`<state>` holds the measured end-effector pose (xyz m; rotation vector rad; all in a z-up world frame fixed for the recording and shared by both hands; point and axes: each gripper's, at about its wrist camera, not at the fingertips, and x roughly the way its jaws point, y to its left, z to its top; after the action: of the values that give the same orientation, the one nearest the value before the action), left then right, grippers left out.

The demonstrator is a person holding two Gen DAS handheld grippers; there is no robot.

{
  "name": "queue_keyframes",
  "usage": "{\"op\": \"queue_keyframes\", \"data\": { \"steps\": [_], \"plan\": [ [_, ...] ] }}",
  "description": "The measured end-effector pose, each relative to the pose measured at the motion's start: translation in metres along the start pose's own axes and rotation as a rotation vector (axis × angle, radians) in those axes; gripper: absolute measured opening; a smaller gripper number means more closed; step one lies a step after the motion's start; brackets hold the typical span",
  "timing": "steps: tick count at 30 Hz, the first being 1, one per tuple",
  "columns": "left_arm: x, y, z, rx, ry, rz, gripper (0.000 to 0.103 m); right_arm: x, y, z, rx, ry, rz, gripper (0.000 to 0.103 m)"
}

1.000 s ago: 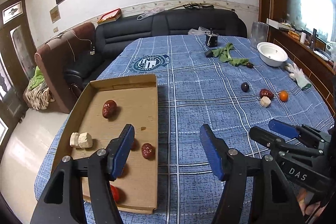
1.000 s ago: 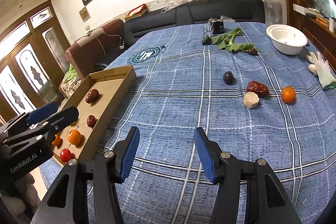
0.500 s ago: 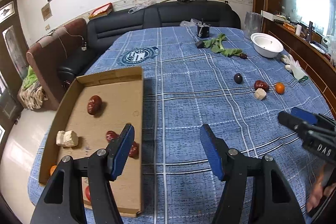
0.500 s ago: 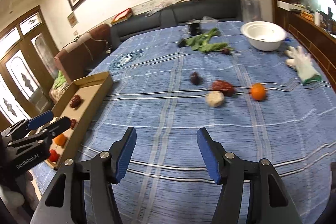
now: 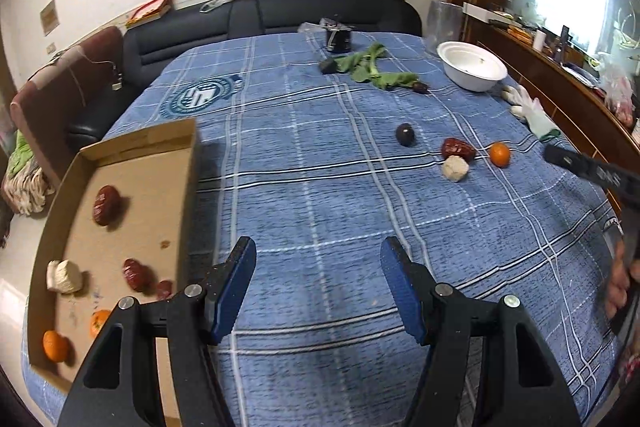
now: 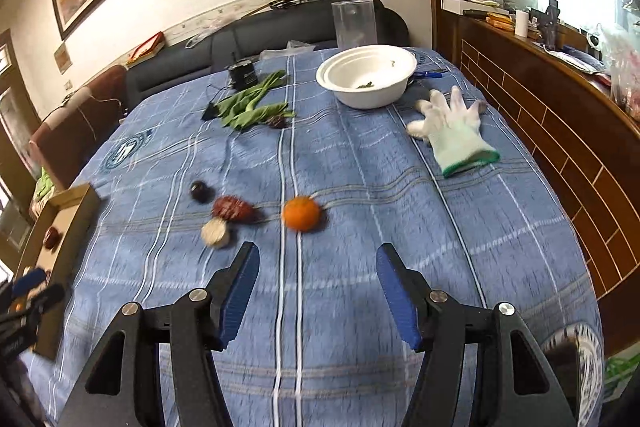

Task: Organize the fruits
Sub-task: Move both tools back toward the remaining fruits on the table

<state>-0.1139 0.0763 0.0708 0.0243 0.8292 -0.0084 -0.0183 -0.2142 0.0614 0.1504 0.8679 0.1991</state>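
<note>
Several fruits are already lying in the cardboard tray [image 5: 188, 163] at the left of the left wrist frame. Both the left tongs [image 5: 318, 287] and right tongs [image 6: 314, 289] are hanging wide open and empty, while the orange [image 6: 301, 213], red date [image 6: 232, 207], dark plum [image 6: 200, 191] and pale lump [image 6: 215, 233] (mid-frame on the table [image 6: 400, 227]) are waiting. The glove [image 6: 452, 131] and bowl [image 6: 368, 75] are sitting farther up, blocking nothing.

The cardboard tray [image 6: 60, 227] is cut off at the frame's left edge; the orange [image 6: 301, 213] is motion-blurred.

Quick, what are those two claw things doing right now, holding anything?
Left gripper: open, holding nothing.
Right gripper: open, holding nothing, with the orange just ahead.
</note>
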Motion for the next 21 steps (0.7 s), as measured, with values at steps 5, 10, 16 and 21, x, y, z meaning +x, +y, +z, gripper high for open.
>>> {"op": "queue_keyframes", "data": {
  "steps": [5,10,16,21],
  "plan": [
    [0.012,-0.014,0.016,0.011,0.013,-0.056,0.064,0.037,0.009,0.026,0.013,0.022,0.045,0.065],
    [0.024,-0.026,0.030,0.031,0.011,-0.079,0.064,0.064,0.016,0.027,0.002,0.025,0.029,0.065],
    [0.052,-0.043,0.044,0.025,0.041,-0.134,0.064,0.077,0.003,0.015,0.051,0.048,0.087,0.065],
    [0.076,-0.059,0.056,0.027,0.046,-0.163,0.064,0.083,0.003,0.013,0.021,0.053,0.078,0.065]
  ]
}}
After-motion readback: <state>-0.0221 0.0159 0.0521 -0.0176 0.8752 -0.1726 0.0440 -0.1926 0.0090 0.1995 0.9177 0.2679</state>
